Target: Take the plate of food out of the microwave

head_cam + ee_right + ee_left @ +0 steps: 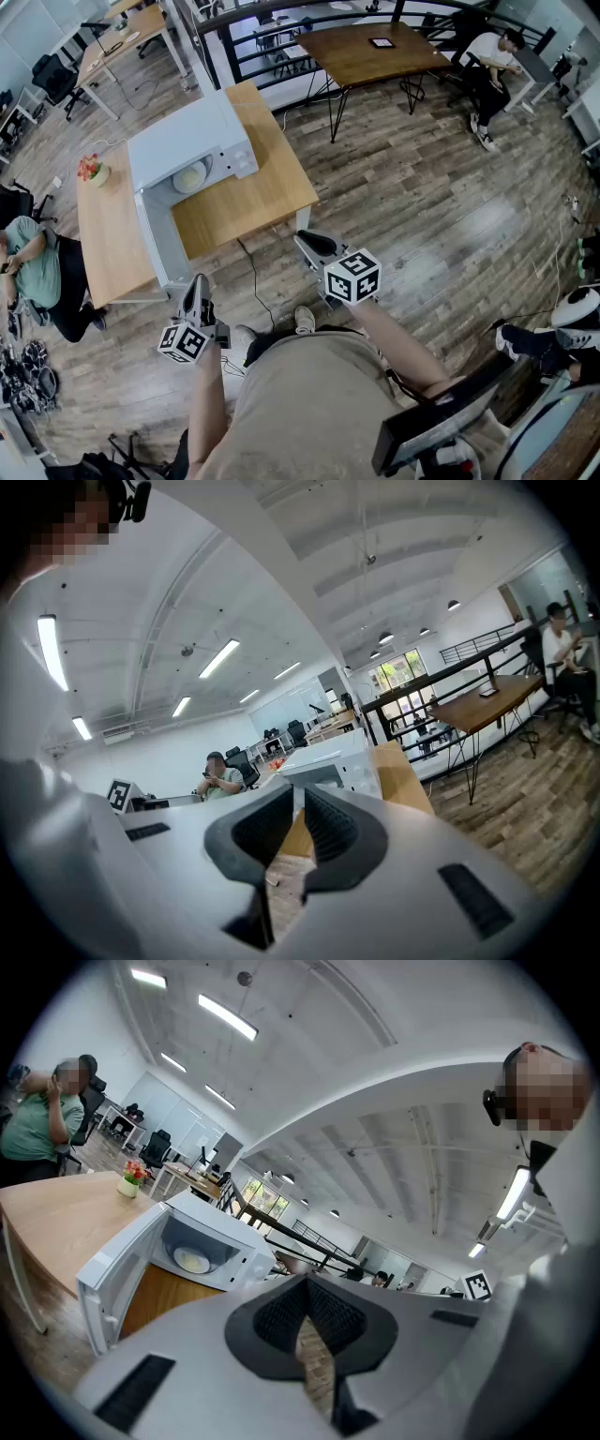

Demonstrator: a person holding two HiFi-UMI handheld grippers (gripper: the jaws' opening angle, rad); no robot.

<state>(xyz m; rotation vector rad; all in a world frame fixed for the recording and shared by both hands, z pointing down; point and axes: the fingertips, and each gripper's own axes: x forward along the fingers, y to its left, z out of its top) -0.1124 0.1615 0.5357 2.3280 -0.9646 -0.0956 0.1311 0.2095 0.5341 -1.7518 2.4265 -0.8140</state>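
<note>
- While the person is standing on the wooden floor [422, 216], the head view is showing the white microwave [187, 141] sitting on a light wooden tabletop [253, 187] with its door [155, 239] hanging wide open toward the person.
- The plate of food [190, 176] is resting inside the microwave cavity, pale and round, with nothing touching it.
- The left gripper [195, 286] is hovering just off the tabletop's near corner, close to the open door, while the right gripper [307, 242] is hanging near the tabletop's right end; both are well apart from the plate.
- A small pot of flowers [92, 171] is standing on the tabletop behind the microwave, and a seated person [33, 267] is sitting just past that end.
- Looking along the left gripper's own jaws, its view is showing the black fingers [281, 1316] meeting at their tips, with nothing held and only floor showing through the gap behind them.
- Beyond them, to the left, the microwave is facing the camera with its door swung out, and the plate [192, 1261] is lying on the cavity floor.
- Turning to the right gripper view, its fingers [333, 827] are standing nearly together, leaving only a thin slit at the tips, and nothing is sitting between them.
- Past those tips the microwave's closed side is showing, so the plate is staying hidden in this view; a dark table [483, 705] is standing farther off by a railing.
</note>
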